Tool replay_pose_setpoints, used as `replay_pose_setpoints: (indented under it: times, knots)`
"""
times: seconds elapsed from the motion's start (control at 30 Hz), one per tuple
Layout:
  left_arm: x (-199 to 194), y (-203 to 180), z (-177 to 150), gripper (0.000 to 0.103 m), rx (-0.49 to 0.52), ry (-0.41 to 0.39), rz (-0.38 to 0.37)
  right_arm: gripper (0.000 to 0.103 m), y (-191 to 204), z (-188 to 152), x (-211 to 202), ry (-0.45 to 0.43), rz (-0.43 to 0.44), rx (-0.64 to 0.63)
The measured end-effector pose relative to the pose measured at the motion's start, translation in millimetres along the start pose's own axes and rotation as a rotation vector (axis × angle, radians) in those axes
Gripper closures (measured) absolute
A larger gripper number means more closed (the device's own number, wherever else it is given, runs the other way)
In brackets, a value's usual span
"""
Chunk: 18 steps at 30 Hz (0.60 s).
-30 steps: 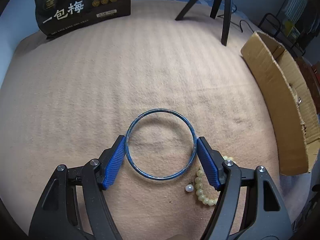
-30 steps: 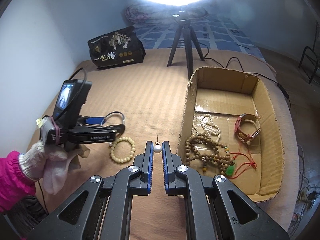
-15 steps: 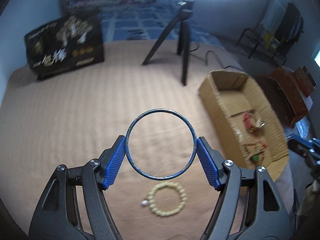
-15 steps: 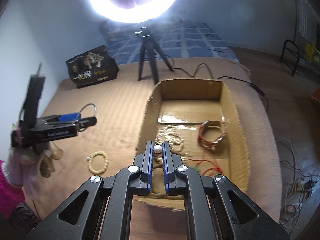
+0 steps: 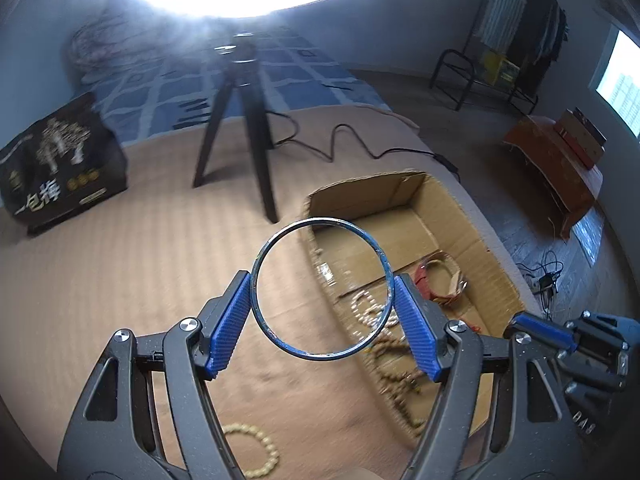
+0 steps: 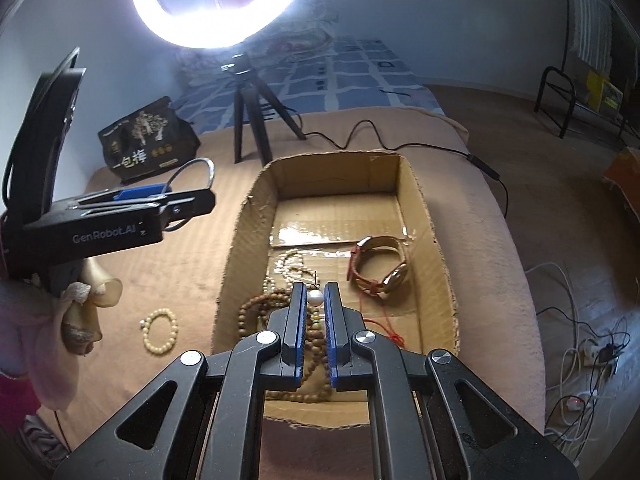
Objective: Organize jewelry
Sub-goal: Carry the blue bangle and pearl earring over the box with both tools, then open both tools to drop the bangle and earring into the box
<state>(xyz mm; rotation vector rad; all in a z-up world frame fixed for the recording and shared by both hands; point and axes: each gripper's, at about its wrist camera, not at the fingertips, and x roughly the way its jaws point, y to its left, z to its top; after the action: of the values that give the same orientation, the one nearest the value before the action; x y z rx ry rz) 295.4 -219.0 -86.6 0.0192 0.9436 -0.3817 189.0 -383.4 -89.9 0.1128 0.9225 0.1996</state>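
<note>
My left gripper [image 5: 322, 292] is shut on a thin blue metal bangle [image 5: 320, 220] and holds it in the air by the left wall of the cardboard box [image 5: 496, 264]. It also shows in the right wrist view [image 6: 168, 196] with the bangle [image 6: 200, 164]. My right gripper [image 6: 315, 294] is shut on a white pearl earring [image 6: 315, 298] above the box [image 6: 440, 264], which holds bead strands [image 6: 260, 308] and a red-strapped watch [image 6: 380, 264]. A pale bead bracelet [image 6: 160, 332] lies on the beige blanket left of the box; it also shows in the left wrist view [image 5: 256, 452].
A black tripod [image 6: 256, 120] with a ring light [image 6: 220, 4] stands behind the box, with its cable [image 6: 400, 144] trailing right. A black snack bag [image 6: 148, 140] stands at the back left. Floor cables and a power strip [image 6: 588, 356] lie off the bed's right edge.
My left gripper has carried the bangle up and right towards the box. My right gripper has moved the pearl earring further over the box.
</note>
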Motion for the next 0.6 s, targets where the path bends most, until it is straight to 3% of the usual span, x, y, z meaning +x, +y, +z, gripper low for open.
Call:
replay_pose_setpoints:
  times: [0.6]
  knots:
    - [22, -38, 18, 0.029, 0.032, 0.018, -0.042, 0.093, -7, -2, 8, 0.026, -0.03, 0.002]
